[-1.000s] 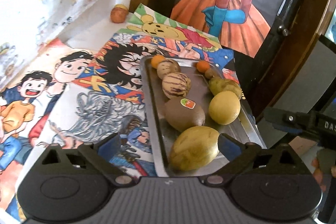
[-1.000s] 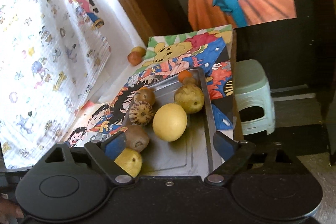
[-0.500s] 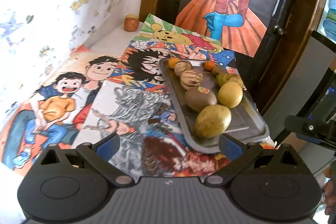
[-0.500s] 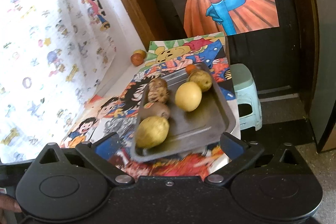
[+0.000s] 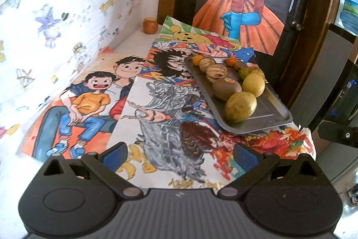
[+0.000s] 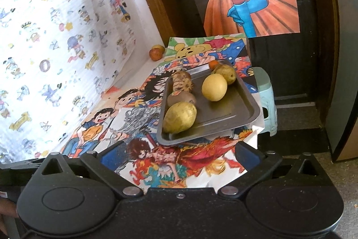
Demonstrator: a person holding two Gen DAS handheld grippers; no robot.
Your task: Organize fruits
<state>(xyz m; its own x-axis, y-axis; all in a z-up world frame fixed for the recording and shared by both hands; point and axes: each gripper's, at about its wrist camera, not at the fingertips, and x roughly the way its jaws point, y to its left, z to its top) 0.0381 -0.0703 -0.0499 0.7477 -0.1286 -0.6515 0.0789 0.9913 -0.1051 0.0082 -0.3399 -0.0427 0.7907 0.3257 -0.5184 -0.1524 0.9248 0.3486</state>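
Note:
A grey metal tray [image 5: 268, 113] sits on the right side of a table covered with cartoon posters and holds several fruits in two rows: a yellow-green mango [image 5: 240, 106], a brown kiwi [image 5: 226, 89], a yellow lemon [image 5: 253, 85], striped melons and small oranges. The tray [image 6: 243, 118] also shows in the right wrist view with the mango [image 6: 180, 117] and lemon [image 6: 214, 87]. A loose reddish fruit [image 5: 150, 25] lies in the far corner by the wall. My left gripper [image 5: 180, 153] and right gripper [image 6: 179, 152] are both open and empty, held back from the tray.
A patterned white sheet [image 5: 56, 15] walls the left side. A dark door with a dress poster [image 5: 241, 3] stands behind the table. A pale green stool [image 6: 267, 95] is beside the table's right edge. The right gripper's body [image 5: 337, 133] shows at the far right.
Both grippers have pulled back from the tray, so the tray and fruits look smaller and farther away. The fruits have not moved.

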